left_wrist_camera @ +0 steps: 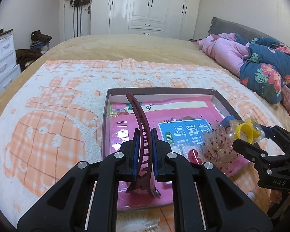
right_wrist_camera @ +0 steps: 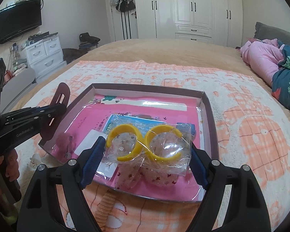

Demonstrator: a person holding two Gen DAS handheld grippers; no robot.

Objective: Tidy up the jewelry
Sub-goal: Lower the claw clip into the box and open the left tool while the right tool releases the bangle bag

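My left gripper (left_wrist_camera: 145,133) is shut on a long maroon hair clip (left_wrist_camera: 138,114), which stands up between its blue pads over the left part of the shallow box (left_wrist_camera: 160,91). The right wrist view shows that clip (right_wrist_camera: 60,94) at the box's left wall (right_wrist_camera: 75,104). My right gripper (right_wrist_camera: 147,142) holds a clear bag (right_wrist_camera: 170,150) with two yellow hoop earrings (right_wrist_camera: 121,129), its wide-set pads pressing the bag's two sides above the box's near right part. The same bag (left_wrist_camera: 245,133) shows at the right of the left wrist view.
The box holds a pink book (right_wrist_camera: 90,119), a see-through speckled bow (left_wrist_camera: 218,145), red beads (left_wrist_camera: 193,154), a pink pompom pin (right_wrist_camera: 63,139) and a blue piece (right_wrist_camera: 192,129). An orange spiral tie (right_wrist_camera: 104,203) lies on the orange-and-white towel (left_wrist_camera: 48,116). Folded quilts (left_wrist_camera: 261,65) lie at right.
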